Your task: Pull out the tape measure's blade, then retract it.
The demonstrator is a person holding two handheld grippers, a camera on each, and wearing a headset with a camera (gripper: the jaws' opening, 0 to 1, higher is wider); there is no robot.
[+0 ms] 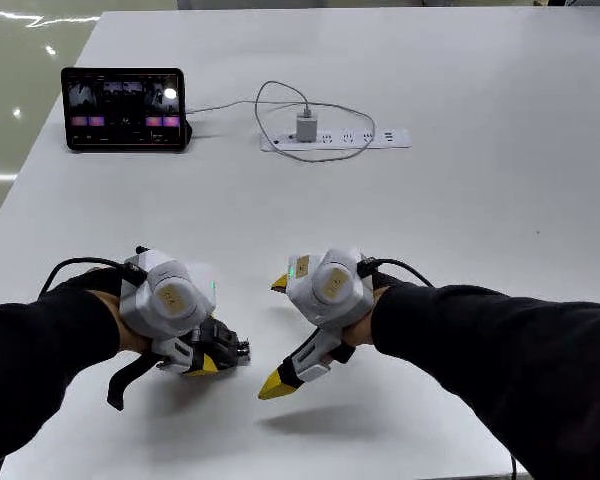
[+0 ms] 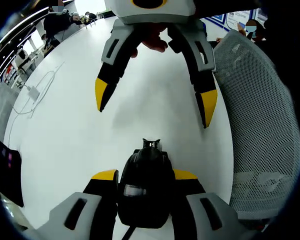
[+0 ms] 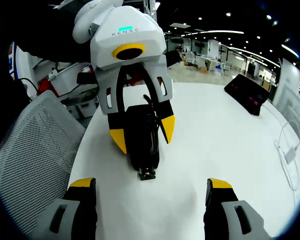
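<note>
A white worktop (image 1: 430,220) carries a tablet (image 1: 125,108) and power strip (image 1: 335,138); left gripper (image 2: 145,174) pinches the tape measure (image 2: 144,200), right gripper (image 3: 150,183) spread.

tablet (image 1: 125,108): upright, screen lit | power strip (image 1: 375,137): charger (image 1: 307,127) plugged in | mesh chair (image 2: 262,130): beside table (image 1: 480,210)
</note>
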